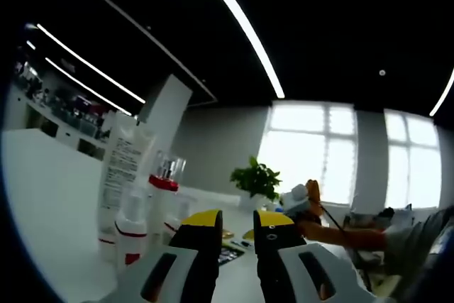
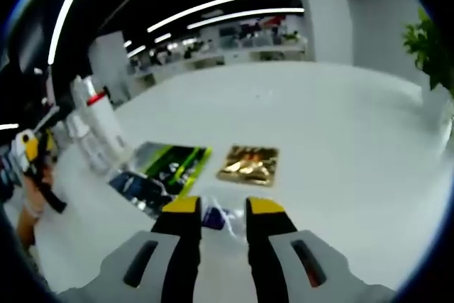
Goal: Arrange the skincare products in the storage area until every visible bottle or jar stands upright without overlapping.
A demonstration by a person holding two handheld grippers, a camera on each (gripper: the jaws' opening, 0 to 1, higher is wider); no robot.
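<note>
On the white tabletop [image 2: 319,125] your right gripper [image 2: 223,207] is hovering, jaws slightly apart, over a gold foil sachet [image 2: 248,163], while your left gripper [image 1: 234,223], jaws narrowly parted, is facing white red-banded bottles [image 1: 131,228].

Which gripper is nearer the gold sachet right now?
Right. The right gripper sits just short of the gold sachet; the left gripper is off by the standing white bottles.
</note>
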